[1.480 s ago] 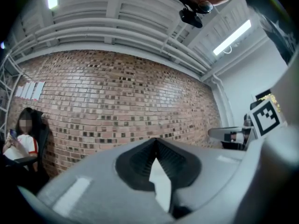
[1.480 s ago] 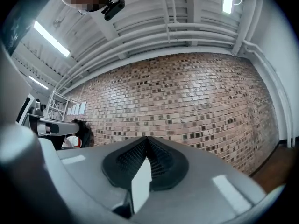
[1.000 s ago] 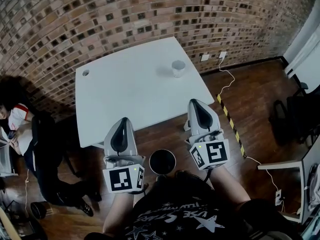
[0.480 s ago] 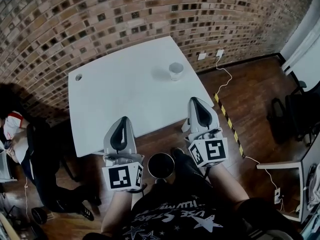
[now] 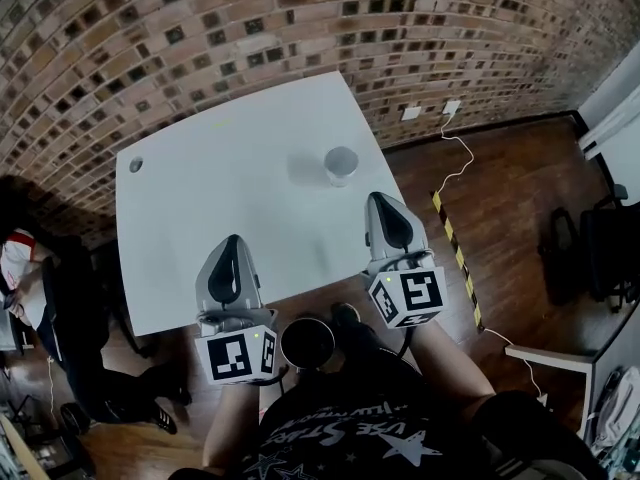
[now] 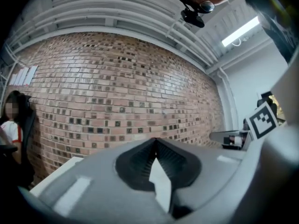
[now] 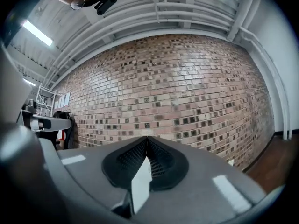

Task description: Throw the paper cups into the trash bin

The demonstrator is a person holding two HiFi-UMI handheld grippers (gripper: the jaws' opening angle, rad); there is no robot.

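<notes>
Paper cup (image 5: 340, 165) stands upright on the far right part of the white table (image 5: 200, 198), alone on the tabletop and well apart from both grippers; it lies ahead of the right gripper (image 5: 381, 198) and slightly to that gripper's left. The right gripper's jaws are pressed together with nothing between them; the left gripper (image 5: 231, 240) is likewise closed tight and empty, as its own view shows. A second ago both grippers hung over the wooden floor, short of the table's near edge; now both jaw tips reach over that edge, the left one above the near middle of the table, the right one above its near right corner. The table has come closer and fills more of the head view, and the cup sits lower in that view than before. The trash bin (image 5: 307, 343), round and dark, remains on the floor between the two grippers, close to the person's body. The brick wall (image 5: 200, 38) rises behind the table; a seated person (image 5: 18, 268) at the left has slid nearer the picture's edge.
</notes>
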